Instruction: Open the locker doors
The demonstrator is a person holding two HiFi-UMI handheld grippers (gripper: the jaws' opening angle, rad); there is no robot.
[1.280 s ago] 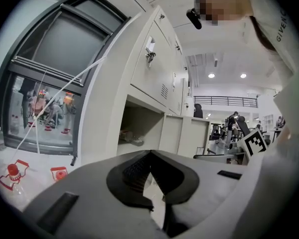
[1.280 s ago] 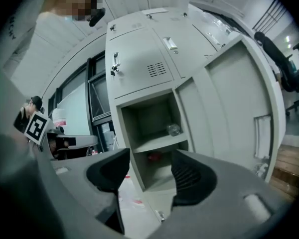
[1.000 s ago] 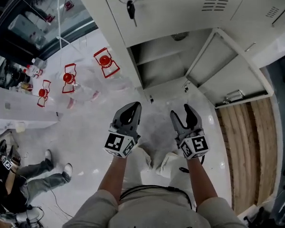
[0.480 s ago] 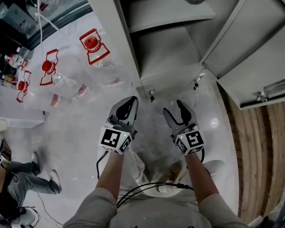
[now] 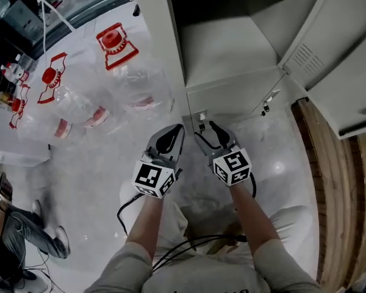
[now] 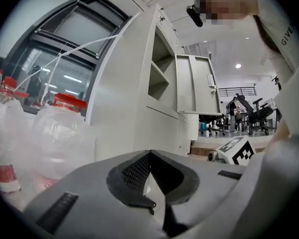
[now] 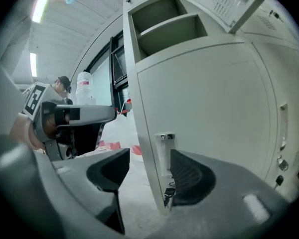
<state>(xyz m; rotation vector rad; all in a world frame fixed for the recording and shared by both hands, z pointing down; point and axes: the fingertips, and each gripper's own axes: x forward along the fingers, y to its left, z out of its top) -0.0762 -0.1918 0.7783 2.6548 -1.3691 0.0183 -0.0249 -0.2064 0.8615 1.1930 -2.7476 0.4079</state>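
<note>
The grey metal locker (image 5: 229,47) stands ahead; its lower door (image 5: 235,93) is shut, and an upper door (image 5: 344,54) hangs open at the right. My right gripper (image 5: 208,133) is open, its jaws on either side of the lower door's small latch handle (image 5: 201,116). In the right gripper view that latch handle (image 7: 164,151) and the door's edge sit between the fingers of the right gripper (image 7: 147,168). My left gripper (image 5: 169,140) hovers just left of it, shut on nothing. In the left gripper view the left gripper (image 6: 150,156) points at the locker's side wall (image 6: 124,103).
Large clear water bottles with red caps (image 5: 113,44) lie in plastic wrap left of the locker. A wooden floor strip (image 5: 338,182) runs along the right. A person's legs (image 5: 24,237) are at the lower left. A cable (image 5: 195,243) trails by my body.
Both grippers have come closer to the locker's lower door. The right gripper has shifted left until its jaws straddle the latch handle. My view has tipped lower.
</note>
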